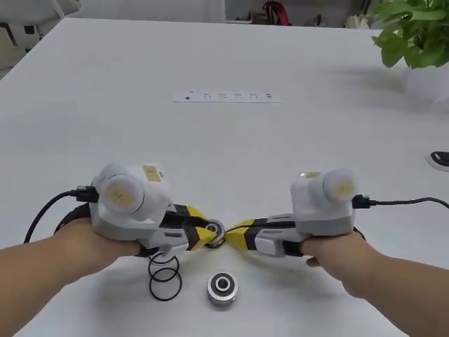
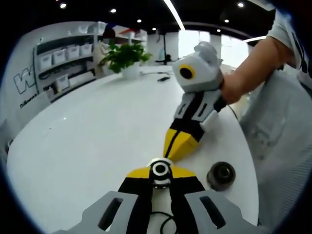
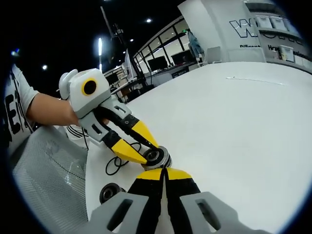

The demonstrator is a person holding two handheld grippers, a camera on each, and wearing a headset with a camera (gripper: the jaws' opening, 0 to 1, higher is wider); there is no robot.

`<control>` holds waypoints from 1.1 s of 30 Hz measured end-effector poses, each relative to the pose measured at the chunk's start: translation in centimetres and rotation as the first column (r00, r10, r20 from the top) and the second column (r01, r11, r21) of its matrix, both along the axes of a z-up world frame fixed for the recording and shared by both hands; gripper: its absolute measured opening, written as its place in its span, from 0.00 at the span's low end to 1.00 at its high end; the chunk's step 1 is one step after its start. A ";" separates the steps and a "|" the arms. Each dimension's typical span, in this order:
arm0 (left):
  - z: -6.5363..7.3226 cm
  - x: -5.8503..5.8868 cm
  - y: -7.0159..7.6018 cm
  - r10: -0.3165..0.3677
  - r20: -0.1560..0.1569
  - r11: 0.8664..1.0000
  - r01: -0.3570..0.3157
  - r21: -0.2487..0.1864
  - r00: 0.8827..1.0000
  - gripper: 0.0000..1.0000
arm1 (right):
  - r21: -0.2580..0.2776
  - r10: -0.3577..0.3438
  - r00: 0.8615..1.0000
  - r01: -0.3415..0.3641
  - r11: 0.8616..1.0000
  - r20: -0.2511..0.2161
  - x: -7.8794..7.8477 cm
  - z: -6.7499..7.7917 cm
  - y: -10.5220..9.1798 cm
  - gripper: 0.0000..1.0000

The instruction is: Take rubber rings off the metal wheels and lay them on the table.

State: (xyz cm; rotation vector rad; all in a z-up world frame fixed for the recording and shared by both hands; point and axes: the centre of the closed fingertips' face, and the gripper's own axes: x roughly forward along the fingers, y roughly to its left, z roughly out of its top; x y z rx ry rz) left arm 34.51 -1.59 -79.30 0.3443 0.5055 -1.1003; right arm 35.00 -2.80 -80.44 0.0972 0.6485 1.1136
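Rubber rings (image 1: 165,276): two thin black loops are laid overlapping on the table (image 1: 210,154), near side, left of centre.
Left gripper (image 1: 203,235): its jaws are clamped on the held wheel.
Held wheel (image 1: 215,229): it is gripped between the yellow tips, at the centre.
Loose wheel (image 1: 222,289): it is set flat on the table, nearer than the held wheel.
Power strip (image 1: 226,96): it is laid flat, far centre.
Right gripper (image 1: 233,232): its jaws are pressed together, tips against the held wheel's rim; whether a ring is pinched cannot be told.
Plant (image 1: 414,31): it is placed at the far right.
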 end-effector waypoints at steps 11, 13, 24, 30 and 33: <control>0.0 -0.1 0.0 0.003 0.003 1.000 -0.003 0.007 1.000 0.12 | 0.063 -0.060 0.997 0.063 0.996 -0.050 0.5 0.7 0.0 0.00; 0.0 -0.1 0.0 0.005 0.006 1.000 -0.005 0.009 1.000 0.12 | 0.067 -0.062 0.997 0.065 0.996 -0.050 0.4 0.8 0.0 0.00; -0.1 -0.1 0.0 0.003 0.014 1.000 -0.004 0.024 1.000 0.12 | 0.061 -0.051 0.997 0.055 0.997 -0.055 0.1 1.2 0.3 0.00; -0.1 -0.1 -0.1 -0.008 0.026 0.999 0.007 0.037 1.000 0.12 | 0.061 -0.037 0.998 0.041 0.997 -0.056 -0.1 1.3 0.5 0.00; -0.1 -0.1 -0.1 -0.007 0.024 0.999 0.006 0.036 1.000 0.12 | 0.061 -0.030 0.998 0.033 0.998 -0.054 -0.2 1.3 0.7 0.00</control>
